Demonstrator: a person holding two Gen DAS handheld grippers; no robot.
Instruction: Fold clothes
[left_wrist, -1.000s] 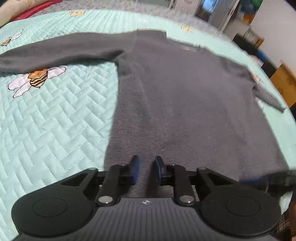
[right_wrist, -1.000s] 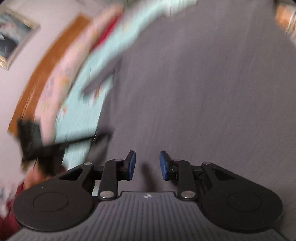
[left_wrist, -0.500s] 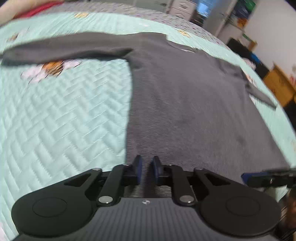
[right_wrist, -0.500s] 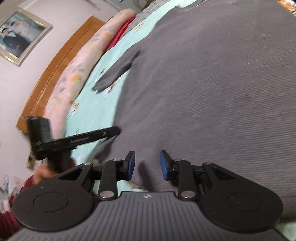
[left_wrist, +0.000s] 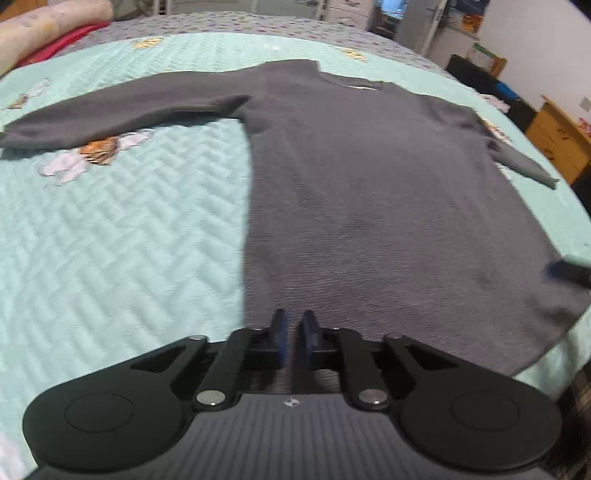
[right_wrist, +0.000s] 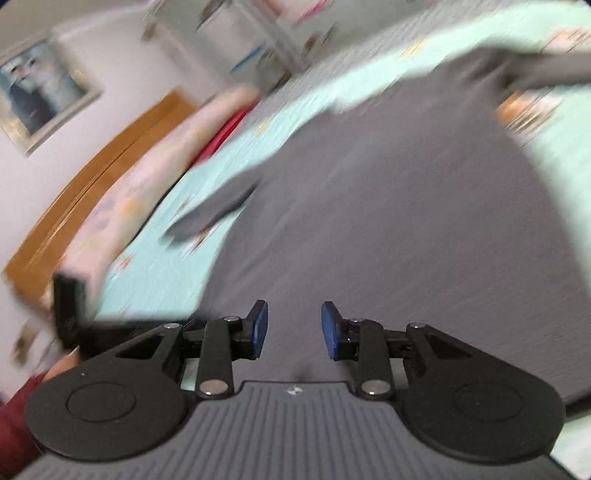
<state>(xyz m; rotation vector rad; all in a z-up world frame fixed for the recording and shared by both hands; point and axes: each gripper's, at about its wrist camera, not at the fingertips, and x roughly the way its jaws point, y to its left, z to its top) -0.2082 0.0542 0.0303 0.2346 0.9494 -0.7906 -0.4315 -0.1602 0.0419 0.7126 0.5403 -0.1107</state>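
While nearly shut on sweater (left_wrist: 388, 206) hem, left gripper (left_wrist: 291, 334) set to lift; right gripper (right_wrist: 293, 326) opening, empty.

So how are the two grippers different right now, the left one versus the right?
The left gripper has its jaws nearly shut at the grey sweater's hem; whether cloth is pinched is unclear. The right gripper has jaws well apart, opening, nothing between them. The left view is steady, the right blurred. Both have blue pads and point over the sweater.

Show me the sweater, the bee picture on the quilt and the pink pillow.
sweater (left_wrist: 388, 206), left wrist view, middle of its body
bee picture (left_wrist: 99, 152), left wrist view, striped body
pink pillow (right_wrist: 147, 184), right wrist view, its blurred side
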